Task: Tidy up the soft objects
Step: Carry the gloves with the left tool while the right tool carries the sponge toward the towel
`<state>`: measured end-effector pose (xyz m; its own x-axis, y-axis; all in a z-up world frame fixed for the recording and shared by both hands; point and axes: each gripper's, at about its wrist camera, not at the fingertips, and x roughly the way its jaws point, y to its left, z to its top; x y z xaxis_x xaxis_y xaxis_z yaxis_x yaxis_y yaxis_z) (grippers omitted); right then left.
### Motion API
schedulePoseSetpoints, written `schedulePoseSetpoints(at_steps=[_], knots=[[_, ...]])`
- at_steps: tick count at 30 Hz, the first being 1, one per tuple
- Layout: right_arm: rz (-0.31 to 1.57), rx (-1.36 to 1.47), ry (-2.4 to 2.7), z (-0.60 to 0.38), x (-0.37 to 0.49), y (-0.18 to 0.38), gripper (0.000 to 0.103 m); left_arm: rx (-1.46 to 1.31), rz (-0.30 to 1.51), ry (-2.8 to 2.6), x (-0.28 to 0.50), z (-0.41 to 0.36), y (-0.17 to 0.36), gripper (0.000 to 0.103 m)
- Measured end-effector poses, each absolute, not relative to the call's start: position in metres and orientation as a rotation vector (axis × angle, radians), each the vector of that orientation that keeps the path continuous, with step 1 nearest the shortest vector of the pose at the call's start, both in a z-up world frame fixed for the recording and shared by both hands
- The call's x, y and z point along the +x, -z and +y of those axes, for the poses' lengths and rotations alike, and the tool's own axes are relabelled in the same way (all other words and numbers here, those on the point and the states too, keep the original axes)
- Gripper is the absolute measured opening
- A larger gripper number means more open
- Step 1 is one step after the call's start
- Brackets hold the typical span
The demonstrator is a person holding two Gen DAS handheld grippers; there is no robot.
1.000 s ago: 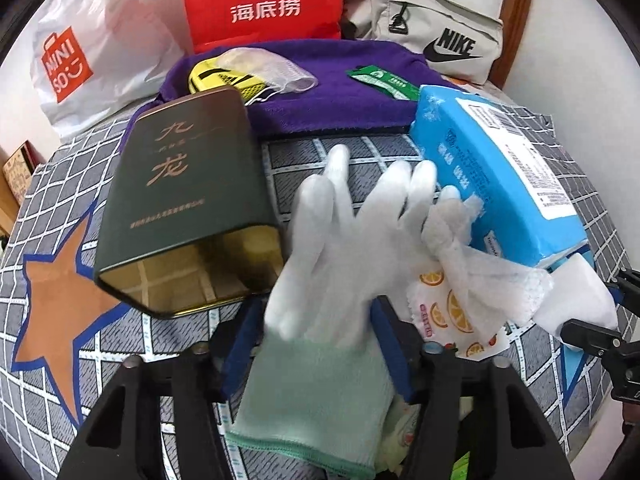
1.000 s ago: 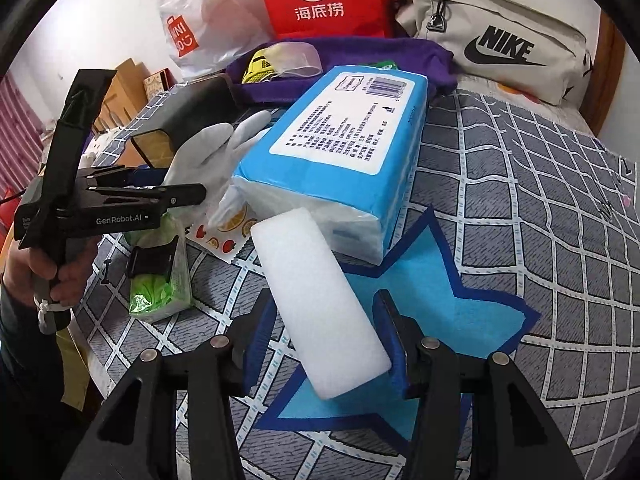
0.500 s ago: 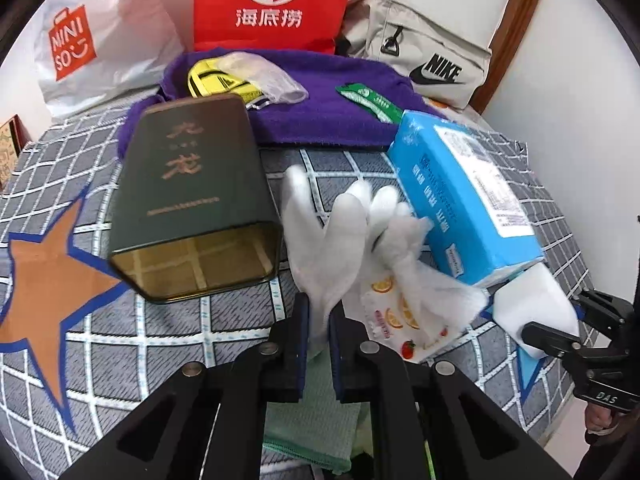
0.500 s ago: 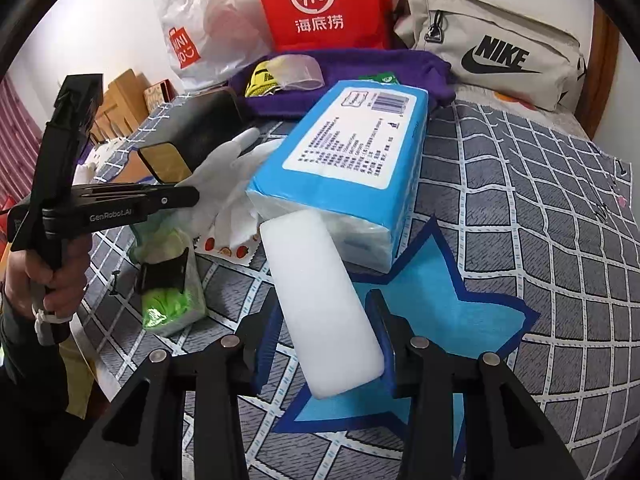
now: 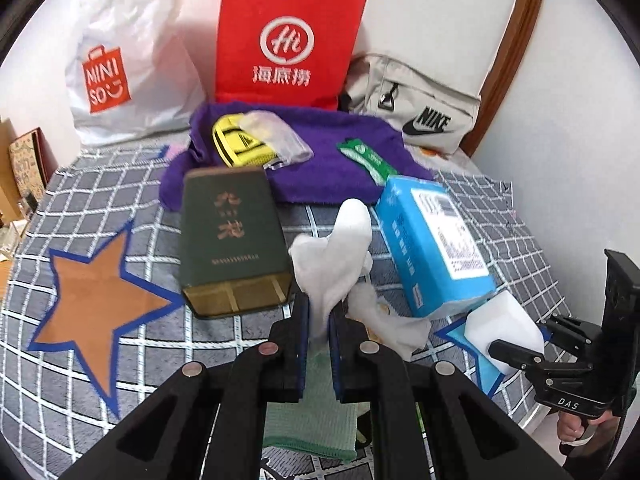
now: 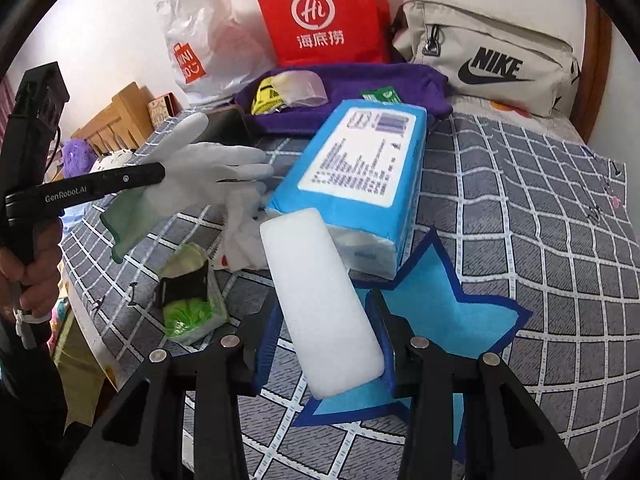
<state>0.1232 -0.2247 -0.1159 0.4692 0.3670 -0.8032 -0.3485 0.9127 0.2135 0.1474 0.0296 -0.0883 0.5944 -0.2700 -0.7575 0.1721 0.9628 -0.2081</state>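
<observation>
Pinching white glove in left tongs | right tongs clamping sponge

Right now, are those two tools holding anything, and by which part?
Left tool pinches the white glove near its palm; right tool squeezes the white sponge block near its lower end.

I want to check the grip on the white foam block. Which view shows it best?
The right wrist view: the whole white foam block lies between the right tool fingers. The left wrist view shows only its end.
</observation>
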Motion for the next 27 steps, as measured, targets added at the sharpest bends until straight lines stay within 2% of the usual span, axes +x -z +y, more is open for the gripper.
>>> schedulePoseSetpoints(at_steps=[12, 27], knots=[[0.909, 0.046, -0.443, -0.227, 0.134, 0.075, 0.042, -0.119, 0.837, 0.245, 0.147, 0.034, 0.048, 0.010], [0.859, 0.047, -0.421, -0.225, 0.189, 0.048, 0.042, -0.124, 0.813, 0.209, 0.180, 0.037, 0.022, 0.010]])
